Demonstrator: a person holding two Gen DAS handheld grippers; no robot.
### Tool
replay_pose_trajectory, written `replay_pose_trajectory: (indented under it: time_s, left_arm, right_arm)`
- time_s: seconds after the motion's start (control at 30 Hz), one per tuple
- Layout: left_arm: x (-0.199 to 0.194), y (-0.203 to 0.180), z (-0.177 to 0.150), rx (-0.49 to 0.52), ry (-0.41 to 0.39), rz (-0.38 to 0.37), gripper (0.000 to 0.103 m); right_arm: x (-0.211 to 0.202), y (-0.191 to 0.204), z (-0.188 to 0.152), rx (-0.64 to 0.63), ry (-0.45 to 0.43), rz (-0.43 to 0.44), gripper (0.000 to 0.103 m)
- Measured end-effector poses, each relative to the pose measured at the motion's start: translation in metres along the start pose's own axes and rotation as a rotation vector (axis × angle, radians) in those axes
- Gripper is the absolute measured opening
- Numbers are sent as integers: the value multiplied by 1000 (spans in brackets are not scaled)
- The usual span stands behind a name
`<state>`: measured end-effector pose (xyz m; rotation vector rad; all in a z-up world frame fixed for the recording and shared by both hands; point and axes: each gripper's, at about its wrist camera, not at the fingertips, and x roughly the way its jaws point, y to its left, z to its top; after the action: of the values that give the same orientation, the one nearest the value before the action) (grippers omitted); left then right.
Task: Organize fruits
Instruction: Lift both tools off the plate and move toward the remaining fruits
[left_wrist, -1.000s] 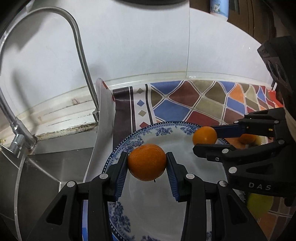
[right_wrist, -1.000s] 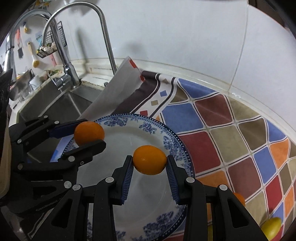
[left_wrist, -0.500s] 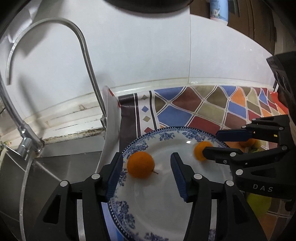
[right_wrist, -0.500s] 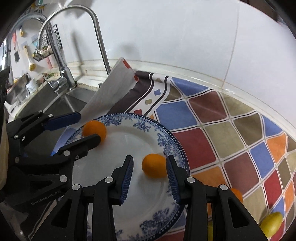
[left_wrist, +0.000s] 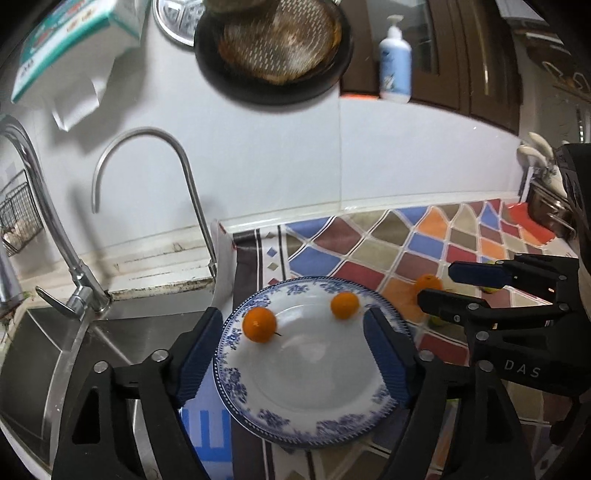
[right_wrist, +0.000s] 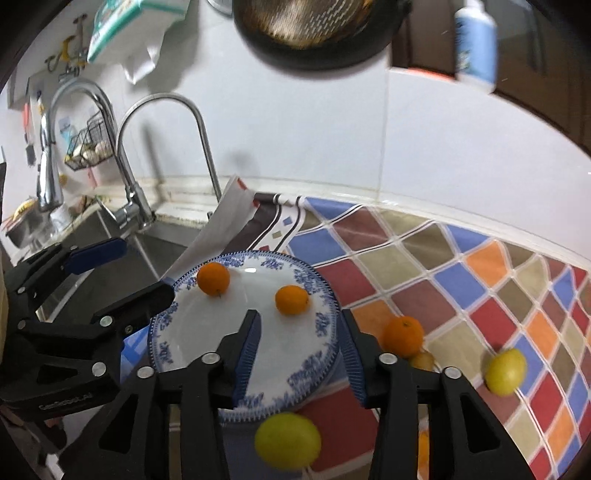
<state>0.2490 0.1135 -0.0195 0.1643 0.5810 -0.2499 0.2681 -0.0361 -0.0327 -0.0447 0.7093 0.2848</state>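
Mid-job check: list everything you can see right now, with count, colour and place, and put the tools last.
plate: 1, white with blue pattern, on the counter mat by the sink.
oranges on plate: 2, orange, apart, far half of the plate.
orange off plate: 1, orange, on the mat right of the plate.
lemons: 2, yellow, on the mat near and right of the plate.
mat: 1, multicoloured diamonds, covers the counter.
faucets: 2, chrome, over the sink.
sink: 1, steel, left.
pump bottle: 1, white-blue, shelf.
left tool: open, empty.
right tool: open, empty.

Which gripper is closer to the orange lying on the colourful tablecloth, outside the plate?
Right. The right gripper hangs beside the orange, its finger nearly alongside. The left gripper is beyond the blue-patterned white plate.
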Motion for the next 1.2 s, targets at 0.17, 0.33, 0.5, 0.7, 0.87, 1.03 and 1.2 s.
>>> replay_pose_trajectory:
  time_s: [0.17, 0.33, 0.5, 0.7, 0.87, 1.03, 1.2]
  left_arm:
    - [-24, -14, -3, 15, -33, -18, 86]
    - [-40, -29, -9, 24, -57, -23, 90]
    - [-52, -43, -18, 17, -74, -23, 93]
    - [-60, -66, -29, 19, -88, 5, 99]
    - [-57, -83, -41, 36, -78, 27, 99]
    - [-47, -96, -51, 54, -43, 33, 99]
    - [-35, -107, -61, 79, -15, 40, 99]
  right_arm:
    - [-35, -3, -13, 16, -56, -51, 51]
    - [-64, -10, -25, 48, -101, -96, 60]
    - [-81, -20, -39, 71, -118, -126, 65]
    - [-94, -37, -59, 99, -116, -131, 69]
    - [-96, -50, -75, 96, -84, -143, 69]
    - [-96, -60, -88, 81, -58, -171, 69]
    - [-90, -68, -98, 58, -28, -187, 69]
